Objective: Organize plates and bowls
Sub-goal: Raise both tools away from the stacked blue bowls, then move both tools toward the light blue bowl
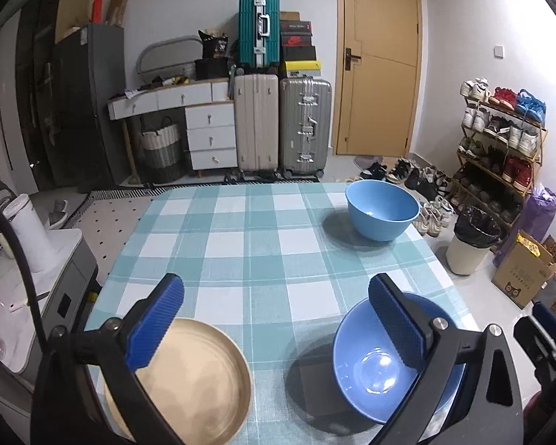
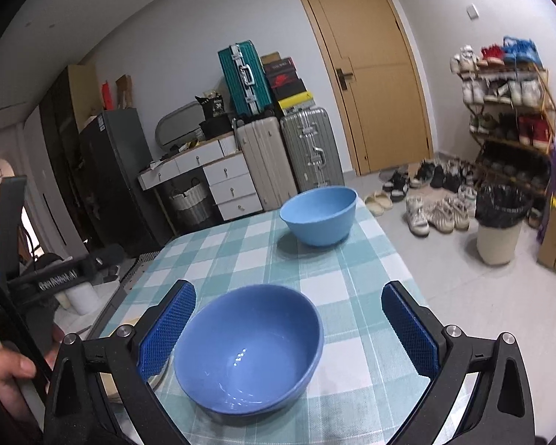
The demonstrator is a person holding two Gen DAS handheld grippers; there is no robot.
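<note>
A dark blue bowl [image 1: 381, 367] [image 2: 248, 348] stands upright at the near right of the checked table [image 1: 259, 244]. A light blue bowl [image 1: 381, 209] [image 2: 318, 217] stands at the far right corner. A tan plate [image 1: 200, 378] lies at the near left. My left gripper [image 1: 278, 322] is open and empty, hovering above the table between the plate and the dark bowl. My right gripper [image 2: 289, 333] is open and empty, its fingers either side of the dark blue bowl, above it.
The table's right edge drops to the floor, where a bin [image 1: 470, 239], shoes and a shoe rack [image 1: 500, 148] stand. A white appliance [image 1: 37, 259] stands left of the table. Suitcases [image 1: 281, 126] and drawers line the far wall.
</note>
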